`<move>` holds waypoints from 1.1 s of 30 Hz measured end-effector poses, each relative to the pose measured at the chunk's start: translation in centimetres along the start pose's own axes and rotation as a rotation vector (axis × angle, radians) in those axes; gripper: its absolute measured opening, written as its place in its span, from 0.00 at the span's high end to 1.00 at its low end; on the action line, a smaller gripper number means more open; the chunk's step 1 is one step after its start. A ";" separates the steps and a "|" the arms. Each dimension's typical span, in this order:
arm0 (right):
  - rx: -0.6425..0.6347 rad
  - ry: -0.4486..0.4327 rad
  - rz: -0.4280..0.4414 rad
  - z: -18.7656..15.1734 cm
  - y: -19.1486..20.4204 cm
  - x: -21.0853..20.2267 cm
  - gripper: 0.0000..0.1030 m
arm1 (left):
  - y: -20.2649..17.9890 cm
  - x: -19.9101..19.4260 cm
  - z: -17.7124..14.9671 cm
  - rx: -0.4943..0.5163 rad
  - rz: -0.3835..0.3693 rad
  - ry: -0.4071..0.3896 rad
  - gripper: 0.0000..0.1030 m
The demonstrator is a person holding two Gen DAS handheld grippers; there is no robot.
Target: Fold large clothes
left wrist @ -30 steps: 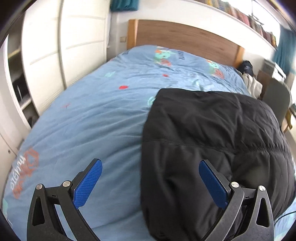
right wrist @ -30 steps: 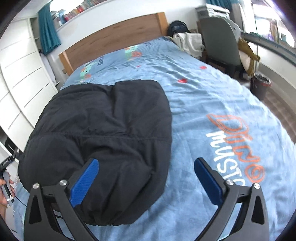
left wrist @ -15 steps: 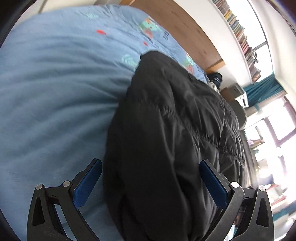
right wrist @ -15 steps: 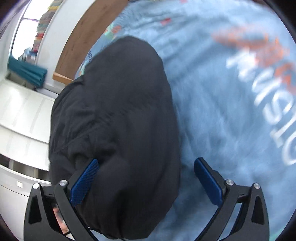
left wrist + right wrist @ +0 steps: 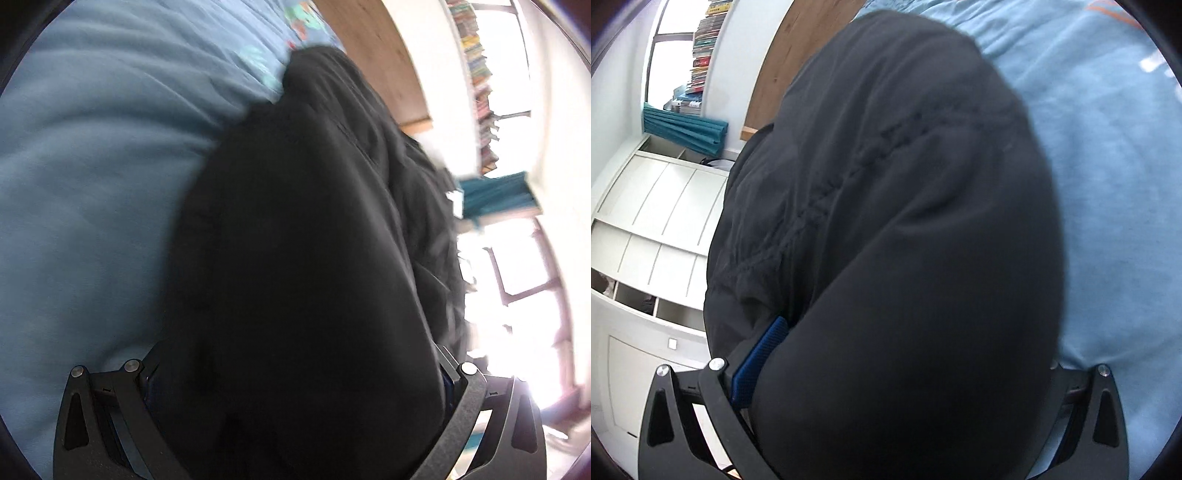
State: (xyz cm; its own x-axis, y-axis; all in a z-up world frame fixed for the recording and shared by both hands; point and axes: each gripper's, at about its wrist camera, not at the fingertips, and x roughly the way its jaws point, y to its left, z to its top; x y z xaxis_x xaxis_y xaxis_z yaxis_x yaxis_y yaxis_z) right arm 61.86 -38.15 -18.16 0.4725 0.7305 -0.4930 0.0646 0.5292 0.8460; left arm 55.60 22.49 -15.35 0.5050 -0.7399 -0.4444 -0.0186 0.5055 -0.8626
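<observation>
A black padded jacket (image 5: 306,229) lies folded into a thick bundle on the blue bedcover (image 5: 92,177). My left gripper (image 5: 295,373) is open, its jaws wide apart around the bundle's near end, and the fabric hides both pads. In the right wrist view the same jacket (image 5: 905,206) fills the middle. My right gripper (image 5: 908,369) is open too and straddles the other near corner. Its left blue pad (image 5: 761,358) shows against the cloth; the right pad is hidden behind the jacket. Both views are tilted and somewhat blurred.
The bedcover (image 5: 1108,184) stretches right of the jacket. A wooden headboard (image 5: 380,48) stands at the far end, with a shelf of books (image 5: 480,74) above and a bright window (image 5: 517,277). White wardrobe doors (image 5: 661,229) and a teal curtain (image 5: 687,129) are at the left.
Both grippers have moved forward and rolled sideways onto the jacket's near end. The bundle now sits between each pair of open jaws and covers most of the pads.
</observation>
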 end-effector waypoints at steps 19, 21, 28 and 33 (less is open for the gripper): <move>-0.114 0.039 0.045 -0.7 5.0 -0.3 0.64 | -8.4 -2.1 -4.4 0.122 -0.148 -0.088 0.76; -0.169 0.033 0.034 -0.8 7.1 -1.2 0.69 | -9.9 -2.8 -4.9 0.139 -0.162 -0.092 0.76; -0.311 -0.003 0.031 -1.3 13.6 -5.9 0.72 | -16.5 -6.4 -6.9 0.240 -0.183 -0.093 0.76; -0.370 -0.028 0.029 -3.3 17.1 -9.8 0.72 | -21.1 -9.4 -9.7 0.332 -0.205 -0.100 0.75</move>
State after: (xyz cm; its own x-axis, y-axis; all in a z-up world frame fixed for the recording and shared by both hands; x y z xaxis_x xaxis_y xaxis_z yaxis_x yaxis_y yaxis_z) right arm 55.40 -34.86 0.50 0.4932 0.7384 -0.4599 -0.2693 0.6324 0.7264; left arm 42.89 14.47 4.67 0.5508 -0.8018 -0.2317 0.3625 0.4799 -0.7989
